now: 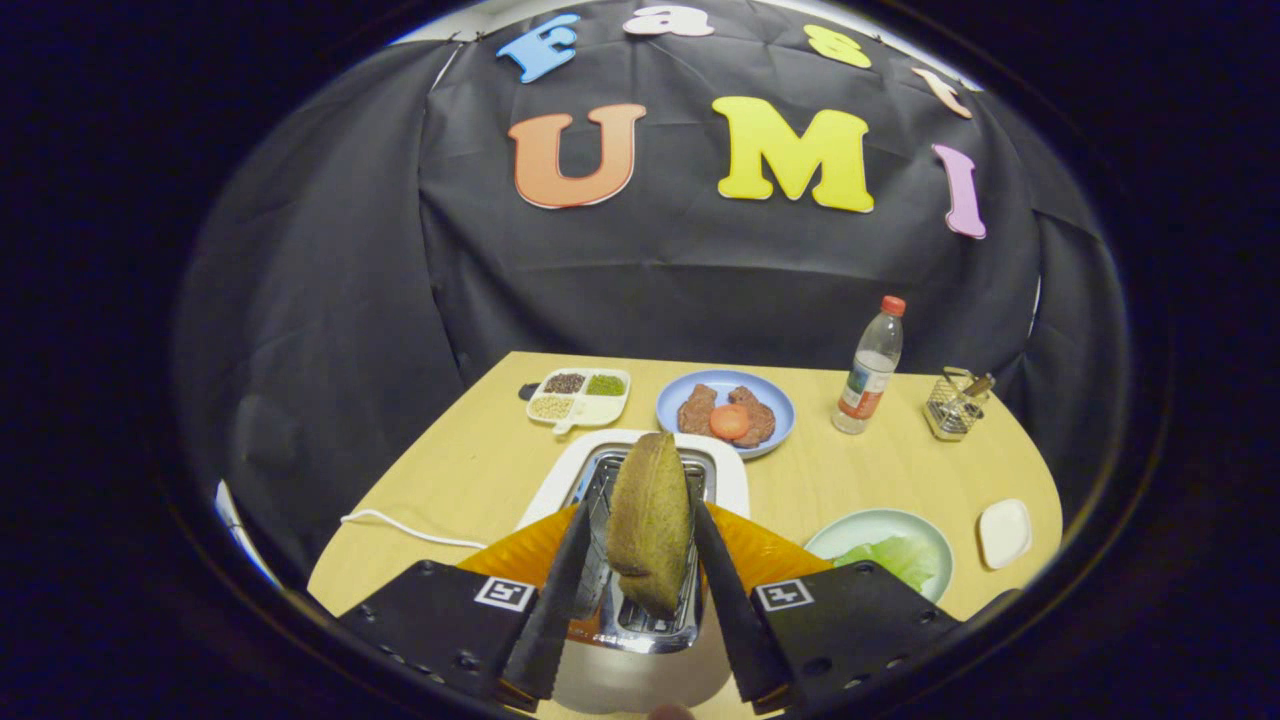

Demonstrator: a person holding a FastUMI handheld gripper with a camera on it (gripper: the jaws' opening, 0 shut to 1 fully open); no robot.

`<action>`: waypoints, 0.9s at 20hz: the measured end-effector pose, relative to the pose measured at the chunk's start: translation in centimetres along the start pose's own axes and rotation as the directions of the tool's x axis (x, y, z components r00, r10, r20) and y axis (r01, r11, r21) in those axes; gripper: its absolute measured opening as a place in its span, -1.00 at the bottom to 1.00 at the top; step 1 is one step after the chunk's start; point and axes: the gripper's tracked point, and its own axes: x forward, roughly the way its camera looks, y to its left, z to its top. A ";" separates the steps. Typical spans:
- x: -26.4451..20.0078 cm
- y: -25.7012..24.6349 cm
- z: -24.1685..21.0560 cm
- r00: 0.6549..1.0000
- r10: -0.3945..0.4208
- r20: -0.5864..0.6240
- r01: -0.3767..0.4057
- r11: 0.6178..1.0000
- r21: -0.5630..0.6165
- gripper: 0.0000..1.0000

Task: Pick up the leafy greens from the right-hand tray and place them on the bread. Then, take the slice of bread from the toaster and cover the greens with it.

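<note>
A gripper [650,560] holds a slice of brown bread [650,520] upright between its two fingers, which are closed against the slice's flat faces. The slice hangs just above the open slot of a white toaster [650,470], which stands on a pale wooden worktop [450,480].

An orange plate [520,555] shows behind the fingers on both sides of the toaster; what lies on it is hidden. At about four o'clock from the toaster sits a pale green dish [850,525] with leafy greens [895,555] in it. At twelve o'clock is a blue plate [680,390] carrying two brown patties and a tomato slice. At eleven o'clock is a divided tray [580,395] of seeds. At two o'clock stand a plastic bottle [870,370] and a wire basket [955,405]. A small white dish [1005,532] rests just to the right of the green one.

The step in hand appears to be lifting the toast out. It would go best with a straight upward pull until the lower edge clears the slot, a steady squeeze, then turning the slice flat before lowering it over the sandwich.
</note>
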 end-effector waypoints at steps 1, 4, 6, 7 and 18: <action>0.1 -0.4 -0.1 1.000 -0.009 0.001 0.009 1.000 -0.008 -0.19; 0.0 -1.0 0.2 0.999 -0.030 -0.012 0.030 1.000 -0.004 -0.69; -0.6 -0.8 0.6 1.000 0.010 -0.021 -0.009 0.999 0.039 -0.86; -1.4 -1.1 0.9 0.999 0.034 -0.019 -0.032 0.997 0.070 -0.86; -12.8 -14.1 8.8 0.983 0.059 0.174 -0.104 0.960 0.260 -0.87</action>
